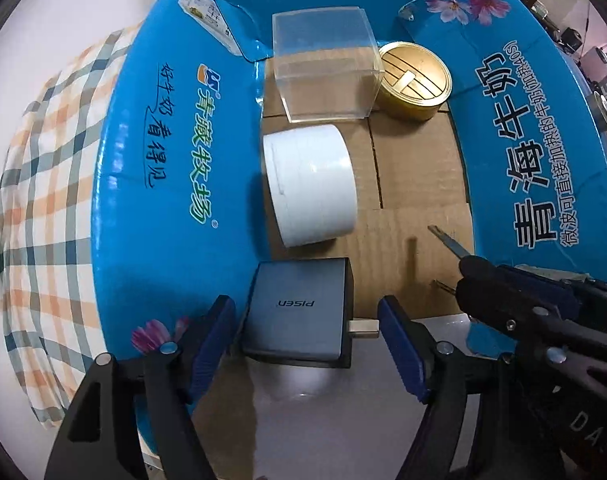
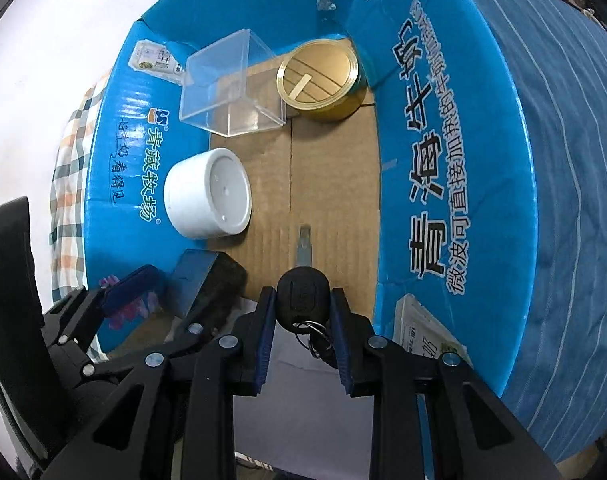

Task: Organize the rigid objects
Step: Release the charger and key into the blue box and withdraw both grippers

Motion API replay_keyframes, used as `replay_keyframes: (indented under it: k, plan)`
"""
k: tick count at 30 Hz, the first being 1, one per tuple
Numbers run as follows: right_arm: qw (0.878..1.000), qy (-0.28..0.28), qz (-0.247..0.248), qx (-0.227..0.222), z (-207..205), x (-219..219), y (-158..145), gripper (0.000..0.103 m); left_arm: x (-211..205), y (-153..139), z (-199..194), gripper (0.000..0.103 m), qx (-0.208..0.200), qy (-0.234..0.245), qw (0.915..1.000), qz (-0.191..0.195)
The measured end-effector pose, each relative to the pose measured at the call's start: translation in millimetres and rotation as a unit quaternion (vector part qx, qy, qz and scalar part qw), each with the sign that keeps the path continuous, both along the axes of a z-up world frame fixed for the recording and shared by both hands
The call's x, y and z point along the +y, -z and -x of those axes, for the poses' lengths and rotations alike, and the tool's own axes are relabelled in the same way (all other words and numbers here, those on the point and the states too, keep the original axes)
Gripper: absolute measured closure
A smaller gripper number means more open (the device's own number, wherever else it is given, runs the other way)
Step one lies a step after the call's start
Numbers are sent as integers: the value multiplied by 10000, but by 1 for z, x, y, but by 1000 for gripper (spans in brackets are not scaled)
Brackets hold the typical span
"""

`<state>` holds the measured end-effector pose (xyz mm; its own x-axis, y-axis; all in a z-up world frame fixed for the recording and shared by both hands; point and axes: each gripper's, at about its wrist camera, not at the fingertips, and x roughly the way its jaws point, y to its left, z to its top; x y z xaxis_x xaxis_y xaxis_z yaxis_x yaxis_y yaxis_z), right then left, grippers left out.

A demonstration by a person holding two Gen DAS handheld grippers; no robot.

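Key (image 2: pixel 302 296) in right claw (image 2: pixel 301 344); cardboard box floor (image 2: pixel 335 200).

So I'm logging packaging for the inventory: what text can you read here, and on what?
"PISEN": grey charger between the open left gripper fingers.
"青藏牧场" and "好牛奶 看得见": left flap of the blue box.
"青海牛奶": right flap.
Small print beside it, white label: too small.
Key in right gripper: none legible.

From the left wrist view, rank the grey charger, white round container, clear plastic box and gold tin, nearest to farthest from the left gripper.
1. grey charger, between the left gripper fingers, against the box's left wall.
2. white round container, just beyond, left side.
3. clear plastic box, far end, left.
4. gold tin, far end, right; nearly level with the clear box.
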<state>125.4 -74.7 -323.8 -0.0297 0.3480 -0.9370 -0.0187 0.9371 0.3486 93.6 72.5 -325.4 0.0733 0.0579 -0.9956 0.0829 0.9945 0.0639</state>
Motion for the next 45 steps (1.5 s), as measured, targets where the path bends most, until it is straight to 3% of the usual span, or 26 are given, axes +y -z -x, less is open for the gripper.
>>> replay_keyframes:
  k: [2, 4, 5, 8, 15, 18, 19, 27, 36, 45]
  plan:
    - [10000, -23, 34, 29, 0, 0, 1, 73, 0, 2, 1, 29, -7, -9, 10000, -5]
    - [9999, -19, 60, 78, 0, 0, 3, 73, 2, 2, 3, 11, -8, -67, 10000, -27]
    - [10000, -21, 51, 80, 0, 1, 3, 67, 4, -1, 5, 5, -36, -92, 9999, 63]
    - [9999, -88, -114, 58, 2, 2, -1, 50, 3, -6, 8, 4, -95, -92, 9999, -21]
    - [9998, -161, -27, -131, 3, 6, -18, 37, 12, -28, 7, 3, -356, -286, 9990, -4]
    - [9989, -193, 276, -336, 3, 5, -32, 12, 18, -41, 8, 3, -505, -413, 9979, 36]
    - [9991, -154, 183, -361, 4, 2, -36, 9, 20, -46, 9, 3, -555, -446, 9975, 28]
    - [9972, -151, 113, -726, 16, -15, -80, 9, 24, -85, 24, 2, -912, -612, 9939, 41]
    - [9909, -193, -99, -1329, 40, -49, -149, 8, 18, -140, 49, 2, -1368, -800, 9873, 128]
    - [9843, -231, -143, -1745, 60, -76, -194, 8, -1, -187, 62, 2, -1799, -795, 9804, 125]
